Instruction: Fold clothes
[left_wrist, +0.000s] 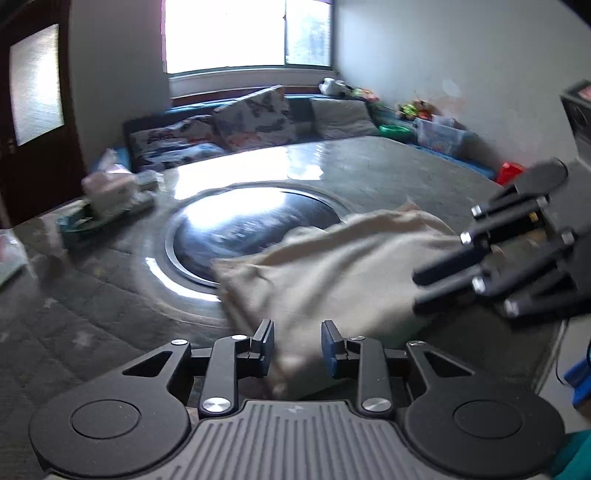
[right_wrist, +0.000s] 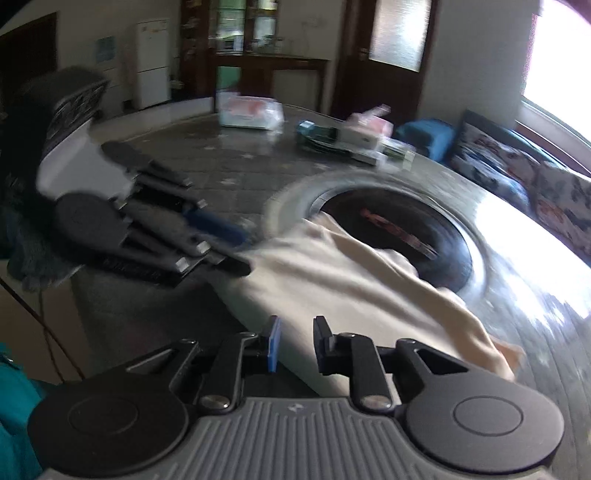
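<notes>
A beige garment (left_wrist: 332, 266) lies rumpled on the grey table (left_wrist: 92, 314), partly over the table's round dark inset (left_wrist: 243, 229). My left gripper (left_wrist: 297, 347) is open, its jaws on either side of the garment's near edge. My right gripper (right_wrist: 295, 343) is also open over the garment (right_wrist: 332, 280). In the left wrist view the right gripper (left_wrist: 419, 291) is at the garment's right edge. In the right wrist view the left gripper (right_wrist: 240, 254) is at the garment's left edge. Both views are motion-blurred.
Boxes and packets (left_wrist: 107, 199) sit at the table's far left, also in the right wrist view (right_wrist: 343, 136). A daybed with patterned cushions (left_wrist: 255, 118) and toys (left_wrist: 413, 109) runs under the window. A dark door (left_wrist: 33, 110) is at left. The table edge (right_wrist: 110, 295) is near.
</notes>
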